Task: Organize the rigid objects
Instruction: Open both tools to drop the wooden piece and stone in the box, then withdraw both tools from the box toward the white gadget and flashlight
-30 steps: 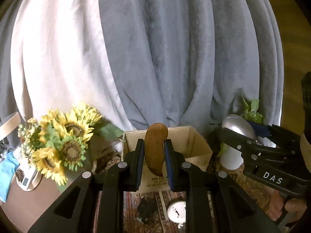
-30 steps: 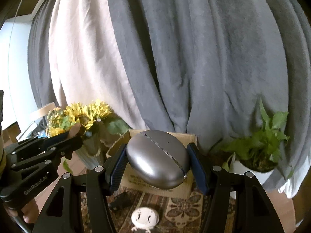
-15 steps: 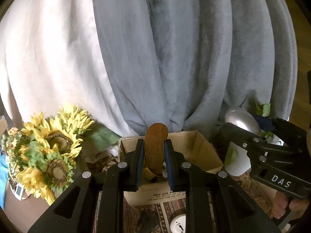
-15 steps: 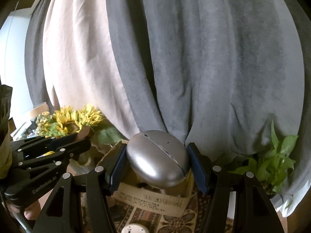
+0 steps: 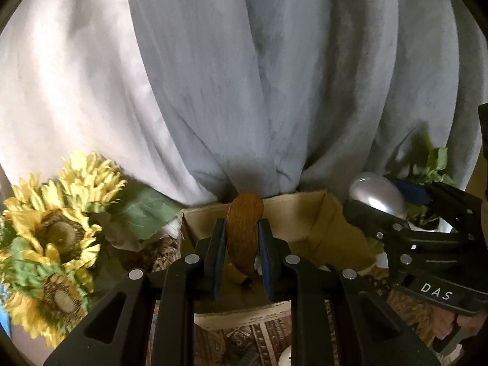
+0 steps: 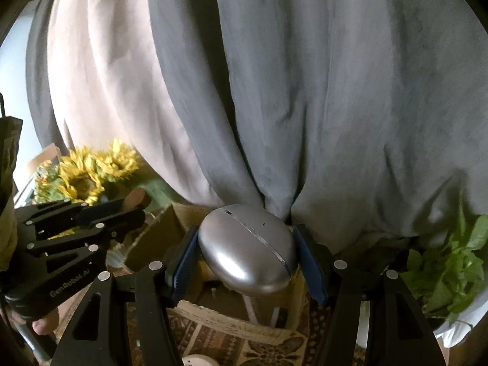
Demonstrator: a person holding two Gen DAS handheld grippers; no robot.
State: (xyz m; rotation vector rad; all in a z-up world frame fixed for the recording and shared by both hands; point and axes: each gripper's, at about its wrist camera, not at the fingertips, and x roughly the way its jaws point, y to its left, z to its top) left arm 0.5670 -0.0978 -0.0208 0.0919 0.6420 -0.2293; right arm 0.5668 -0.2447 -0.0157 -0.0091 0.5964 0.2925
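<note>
My left gripper (image 5: pixel 242 238) is shut on a flat brown wooden piece (image 5: pixel 244 231) that stands upright between the pads, held over the open cardboard box (image 5: pixel 308 228). In the right wrist view my right gripper (image 6: pixel 247 259) is shut on a silver egg-shaped case (image 6: pixel 247 250), above the same cardboard box (image 6: pixel 158 238). The left gripper (image 6: pixel 134 210) shows at the left of that view with the wooden piece (image 6: pixel 137 196) sticking out. At the right of the left wrist view, the right gripper (image 5: pixel 393 198) carries the silver case (image 5: pixel 376 193). Something yellow lies inside the box, mostly hidden.
A bunch of sunflowers (image 5: pixel 55 231) stands left of the box and a green potted plant (image 6: pixel 451 262) right of it. Grey and white curtains (image 5: pixel 244 76) hang close behind. A patterned cloth (image 6: pixel 259 344) covers the table, with a small white round object (image 5: pixel 285 358) near the front edge.
Both grippers have moved forward toward the box and curtain, and tipped down a little. The box now lies right under the held objects and looks larger. Both grips are unchanged.
</note>
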